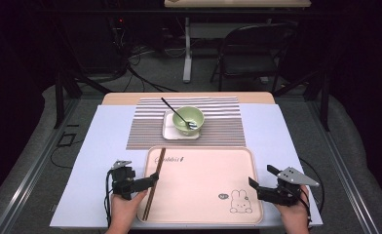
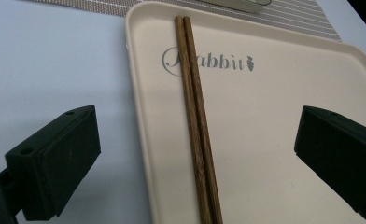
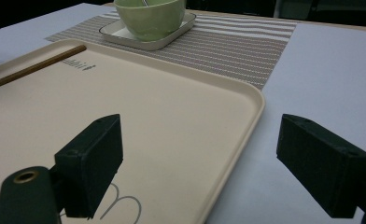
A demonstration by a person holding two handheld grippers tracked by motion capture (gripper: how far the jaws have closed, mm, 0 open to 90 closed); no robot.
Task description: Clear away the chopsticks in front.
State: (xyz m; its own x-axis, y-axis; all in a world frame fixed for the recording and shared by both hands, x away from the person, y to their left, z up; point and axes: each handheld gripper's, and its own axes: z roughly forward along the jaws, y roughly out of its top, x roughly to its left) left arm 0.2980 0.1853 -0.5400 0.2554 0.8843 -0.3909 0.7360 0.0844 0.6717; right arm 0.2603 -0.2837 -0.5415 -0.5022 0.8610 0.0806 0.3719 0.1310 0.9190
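We record the left gripper [image 2: 197, 154] with jaws spread wide, pinching nothing; the chopsticks [image 2: 196, 116] lie free between them, running up the cream tray [image 2: 284, 93] at centre frame. Right gripper [image 3: 218, 163], likewise spread, straddles the tray's right rim; green bowl [image 1: 188, 120] sits upper centre on a striped mat [image 1: 218, 126].

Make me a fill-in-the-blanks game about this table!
1. The chopsticks lie on the ___ side of the tray.
2. The bowl is coloured ___.
3. A ___ is drawn on the tray's corner.
4. The left hand-held gripper has its jaws ___.

Missing words: left; green; rabbit; open
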